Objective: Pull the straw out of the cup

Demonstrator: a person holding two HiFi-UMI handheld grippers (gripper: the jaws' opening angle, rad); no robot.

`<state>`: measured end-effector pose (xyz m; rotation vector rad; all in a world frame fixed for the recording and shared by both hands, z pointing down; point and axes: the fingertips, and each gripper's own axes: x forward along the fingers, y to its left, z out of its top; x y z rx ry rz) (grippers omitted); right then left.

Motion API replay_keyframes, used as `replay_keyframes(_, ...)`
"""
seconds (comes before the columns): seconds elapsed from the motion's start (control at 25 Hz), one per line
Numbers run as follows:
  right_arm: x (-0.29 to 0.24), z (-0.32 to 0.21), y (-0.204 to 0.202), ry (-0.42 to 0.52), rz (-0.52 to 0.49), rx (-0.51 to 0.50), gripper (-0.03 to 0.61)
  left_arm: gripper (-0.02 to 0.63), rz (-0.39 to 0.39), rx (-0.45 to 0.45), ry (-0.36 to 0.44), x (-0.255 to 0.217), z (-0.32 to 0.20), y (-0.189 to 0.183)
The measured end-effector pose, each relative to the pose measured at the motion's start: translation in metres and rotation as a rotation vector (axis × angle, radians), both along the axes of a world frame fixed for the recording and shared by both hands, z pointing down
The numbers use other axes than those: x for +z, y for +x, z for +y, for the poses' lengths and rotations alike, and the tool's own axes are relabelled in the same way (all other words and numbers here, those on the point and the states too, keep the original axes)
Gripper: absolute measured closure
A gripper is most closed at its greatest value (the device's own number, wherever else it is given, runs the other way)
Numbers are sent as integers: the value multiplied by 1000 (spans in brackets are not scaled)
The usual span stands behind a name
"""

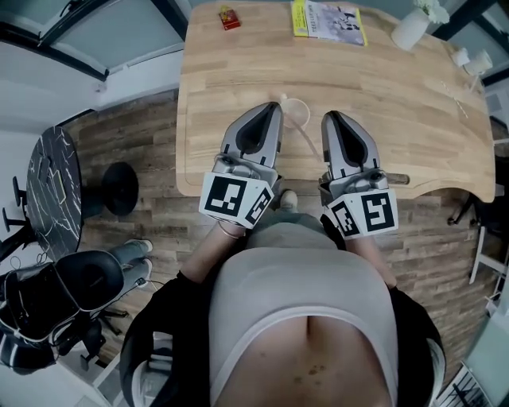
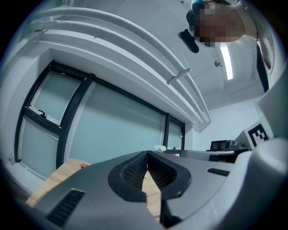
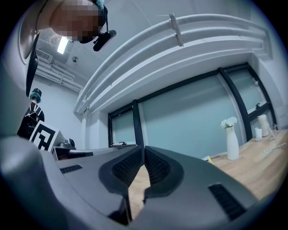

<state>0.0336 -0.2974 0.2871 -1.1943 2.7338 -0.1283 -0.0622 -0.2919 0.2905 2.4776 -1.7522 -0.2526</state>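
A clear cup (image 1: 296,111) stands on the wooden table (image 1: 398,119) near its front edge, between my two grippers. A thin pale straw (image 1: 308,141) slants from the cup toward the table's near edge. My left gripper (image 1: 274,106) sits just left of the cup with its jaws shut and nothing between them; its tips (image 2: 147,152) meet in the left gripper view. My right gripper (image 1: 330,117) is just right of the cup, also shut and empty, tips (image 3: 144,148) together. Neither gripper view shows the cup or the straw.
At the table's far side lie a yellow-edged book (image 1: 328,20), a small red object (image 1: 229,17) and a white vase (image 1: 413,28), with small glasses (image 1: 473,60) at the right. A black stool (image 1: 119,188) and a dark round side table (image 1: 52,183) stand left.
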Motion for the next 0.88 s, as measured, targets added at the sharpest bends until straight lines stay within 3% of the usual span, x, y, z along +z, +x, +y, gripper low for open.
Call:
replay_keyframes(0.8, 16, -15, -19, -58, 32, 1, 540, 607, 21, 66, -10, 2, -25, -14)
replay_keyframes(0.84, 20, -14, -22, -73, 37, -14, 509, 607, 22, 68, -14, 3, -25, -15)
replay_keyframes(0.88, 24, -13, -25, -89, 40, -32, 417, 607, 22, 69, -18, 5, -24, -16)
